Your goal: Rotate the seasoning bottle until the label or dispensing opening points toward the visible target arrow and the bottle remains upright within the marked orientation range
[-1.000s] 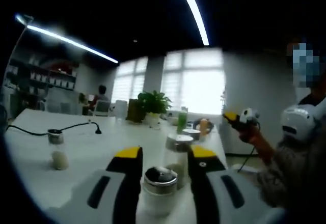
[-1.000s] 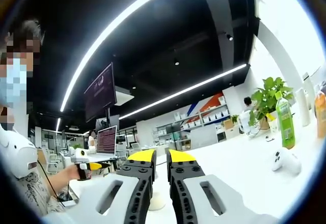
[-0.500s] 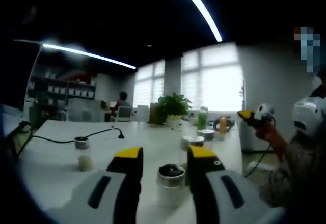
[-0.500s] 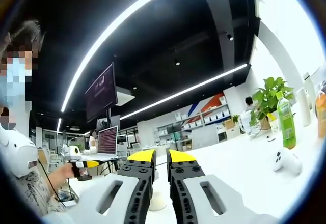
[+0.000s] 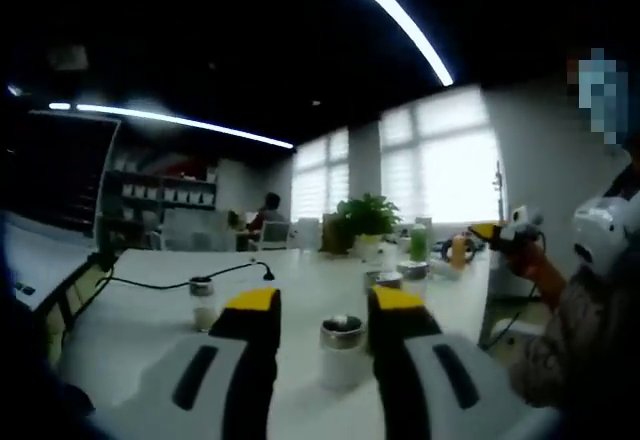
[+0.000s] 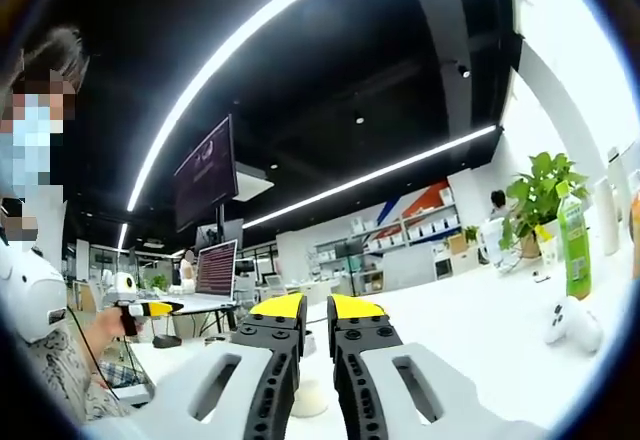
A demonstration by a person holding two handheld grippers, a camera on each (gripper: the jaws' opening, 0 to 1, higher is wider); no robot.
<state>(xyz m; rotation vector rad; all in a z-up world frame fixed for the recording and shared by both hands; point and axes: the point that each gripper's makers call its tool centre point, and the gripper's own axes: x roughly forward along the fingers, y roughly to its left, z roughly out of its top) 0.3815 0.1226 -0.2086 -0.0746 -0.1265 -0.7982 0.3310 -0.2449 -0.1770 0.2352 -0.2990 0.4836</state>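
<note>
White table fills the left gripper view; the left gripper is spread wide, jaws flanking the upright seasoning bottle without touching (silver cap, pale contents). A second shaker stands at nine o'clock. Right gripper view: the right gripper is nearly clenched, grasping nothing; a green bottle stands at three o'clock.

On the table, a seasoning bottle stands right of a second shaker.
</note>
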